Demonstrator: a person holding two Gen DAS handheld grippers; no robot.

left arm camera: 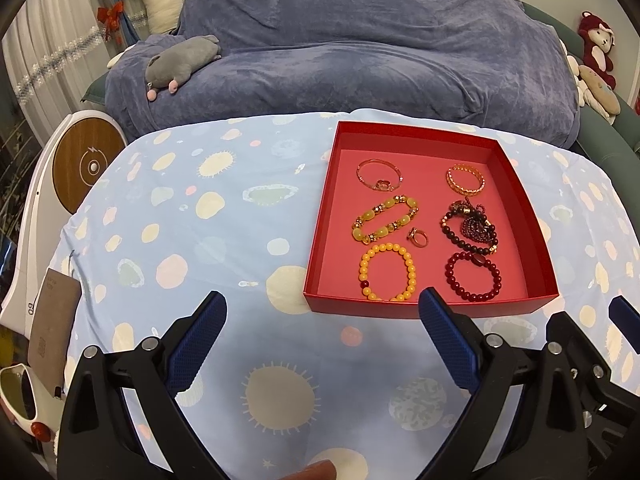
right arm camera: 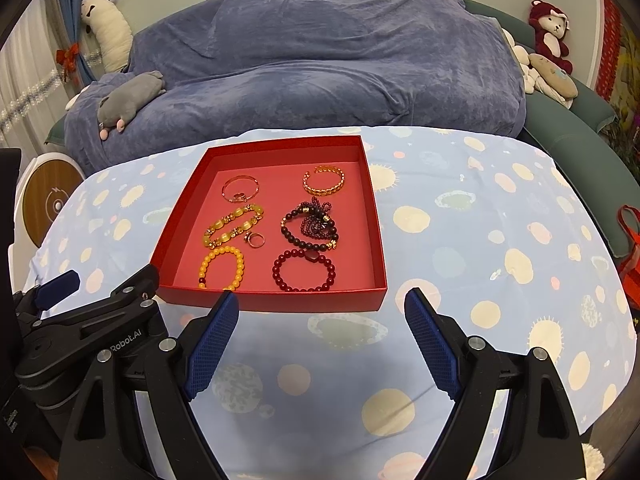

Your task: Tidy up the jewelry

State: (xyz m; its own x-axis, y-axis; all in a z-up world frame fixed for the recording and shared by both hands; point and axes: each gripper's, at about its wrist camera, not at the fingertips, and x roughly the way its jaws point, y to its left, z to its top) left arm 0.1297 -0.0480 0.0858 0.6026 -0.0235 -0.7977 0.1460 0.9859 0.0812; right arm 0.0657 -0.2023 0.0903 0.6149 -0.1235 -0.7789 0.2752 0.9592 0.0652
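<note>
A red tray (left arm camera: 320, 264) (right arm camera: 376, 240) sits on the blue patterned tablecloth and holds jewelry. Inside are a thin rose-gold bangle (left arm camera: 378, 174) (right arm camera: 239, 189), a gold chain bangle (left arm camera: 465, 179) (right arm camera: 325, 179), a yellow-green stone bracelet (left arm camera: 384, 219) (right arm camera: 233, 226), a small ring (left arm camera: 417, 237) (right arm camera: 255, 239), a tangle of dark bead strands (left arm camera: 472, 225) (right arm camera: 312, 224), an orange bead bracelet (left arm camera: 387, 276) (right arm camera: 222, 266) and a dark red bead bracelet (left arm camera: 474, 276) (right arm camera: 304, 272). My left gripper (left arm camera: 322, 308) and right gripper (right arm camera: 322, 306) are both open and empty, just in front of the tray's near wall.
A sofa under a blue blanket (left arm camera: 360, 52) stands behind the table, with a grey plush (left arm camera: 180, 60) and more plush toys (right arm camera: 550, 32) at the right. A white device with a round wooden disc (left arm camera: 86, 168) stands at the left. A brown tag (left arm camera: 52, 328) lies at the table's left edge.
</note>
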